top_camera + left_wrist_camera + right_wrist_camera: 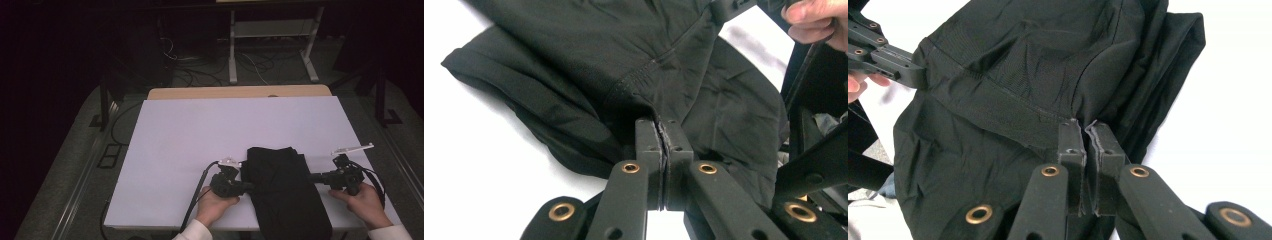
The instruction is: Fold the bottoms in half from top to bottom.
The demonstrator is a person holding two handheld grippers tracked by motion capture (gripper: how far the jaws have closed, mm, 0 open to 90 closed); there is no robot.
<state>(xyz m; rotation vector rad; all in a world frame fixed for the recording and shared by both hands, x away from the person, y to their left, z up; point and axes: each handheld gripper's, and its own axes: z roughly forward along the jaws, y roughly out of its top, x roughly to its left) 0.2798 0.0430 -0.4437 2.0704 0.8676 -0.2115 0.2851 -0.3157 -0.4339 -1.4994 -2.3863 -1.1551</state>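
A black folded garment lies at the near edge of the white table, its lower end hanging over the front. My left gripper pinches the garment's left edge, jaws pressed together on the fabric. From the other side, my right gripper is shut on the garment's right edge. In the left gripper view the left gripper bites a seamed fold. In the right gripper view the right gripper clamps a hem, and the left gripper's jaws show at the far side.
A bare wooden strip borders the table's far edge. Beyond it stand a white metal frame and loose cables on the dark floor. A person's hands hold both grippers from the near side.
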